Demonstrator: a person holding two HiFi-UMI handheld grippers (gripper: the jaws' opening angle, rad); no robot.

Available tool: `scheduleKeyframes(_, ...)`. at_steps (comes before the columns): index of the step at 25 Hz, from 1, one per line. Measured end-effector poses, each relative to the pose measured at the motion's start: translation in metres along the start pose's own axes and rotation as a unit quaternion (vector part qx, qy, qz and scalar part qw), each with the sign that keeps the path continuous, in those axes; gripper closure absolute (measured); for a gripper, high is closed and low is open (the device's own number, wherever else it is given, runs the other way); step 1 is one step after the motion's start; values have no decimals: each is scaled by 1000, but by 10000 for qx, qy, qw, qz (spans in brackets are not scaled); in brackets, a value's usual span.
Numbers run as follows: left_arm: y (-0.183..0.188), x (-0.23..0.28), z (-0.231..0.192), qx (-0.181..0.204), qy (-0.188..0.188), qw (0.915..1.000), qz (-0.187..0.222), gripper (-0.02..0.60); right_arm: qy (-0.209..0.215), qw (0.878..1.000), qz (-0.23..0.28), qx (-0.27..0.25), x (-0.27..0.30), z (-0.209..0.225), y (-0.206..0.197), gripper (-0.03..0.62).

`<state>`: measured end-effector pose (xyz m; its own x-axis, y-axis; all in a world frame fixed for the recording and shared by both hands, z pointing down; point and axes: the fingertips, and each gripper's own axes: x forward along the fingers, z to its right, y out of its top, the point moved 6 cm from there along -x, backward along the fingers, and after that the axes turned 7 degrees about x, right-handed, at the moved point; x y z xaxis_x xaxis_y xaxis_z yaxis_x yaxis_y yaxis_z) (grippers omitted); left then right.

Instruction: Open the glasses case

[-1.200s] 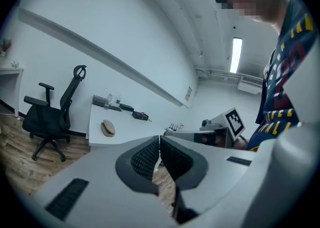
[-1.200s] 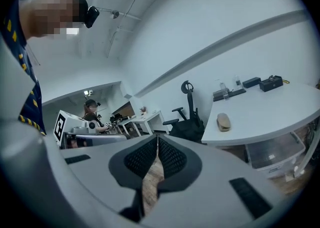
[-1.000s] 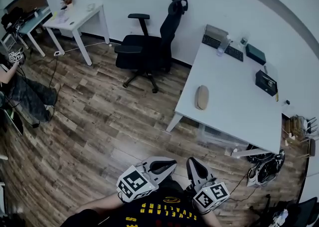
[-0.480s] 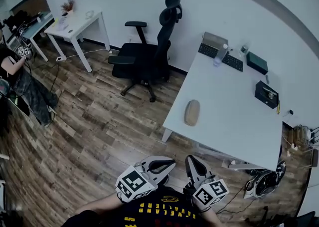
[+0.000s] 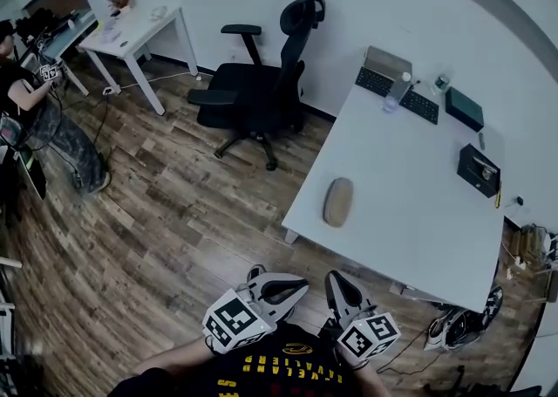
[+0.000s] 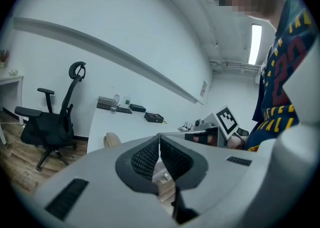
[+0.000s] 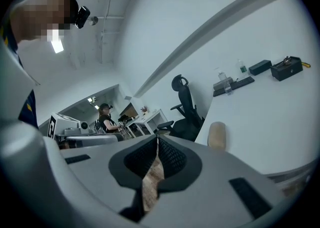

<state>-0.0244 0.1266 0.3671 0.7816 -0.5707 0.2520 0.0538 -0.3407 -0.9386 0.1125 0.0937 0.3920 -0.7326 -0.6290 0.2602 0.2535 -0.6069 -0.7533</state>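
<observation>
A tan oval glasses case (image 5: 337, 201) lies shut near the left edge of the white table (image 5: 410, 203). It also shows in the left gripper view as the glasses case (image 6: 111, 140) and in the right gripper view as the glasses case (image 7: 216, 135). Both grippers hang close to my body, well short of the table. My left gripper (image 5: 301, 283) is shut and empty, jaw tips touching (image 6: 159, 137). My right gripper (image 5: 333, 282) is likewise shut with nothing in it (image 7: 157, 139).
A black office chair (image 5: 261, 85) stands on the wood floor left of the table. A keyboard (image 5: 403, 94), a water bottle (image 5: 394, 94) and two dark boxes (image 5: 478, 168) sit at the table's far side. Another person (image 5: 35, 116) stands at far left by a small white desk (image 5: 135, 33).
The table and glasses case have slid lower and nearer in the head view as I walk toward them. Both grippers stay shut in front of me.
</observation>
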Motion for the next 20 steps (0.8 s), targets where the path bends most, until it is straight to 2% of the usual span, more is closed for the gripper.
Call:
scheduleKeyframes(5,7,10,-41,-73,-193,9998,0,566,-188,9998,18,22,32,12,11,574)
scheduleKeyframes(8,23,20,-68,41,-351,9994,57,566,-436,9990,114,-21,52,19,27,574)
scheduleKeyframes(13,40,36,-114,43,-655,9978,56,566,-926,9957,-17,56,88,39,41,574)
scheduleKeyframes(17,44,49,-150,24,-794,9968,-61,566,-1490,9885,-227,102,111,56,49,572)
scheduleKeyframes(20,38,64,-176,91,-890,9958,-210,566,-1823,9826,-354,2,125,71,56,541)
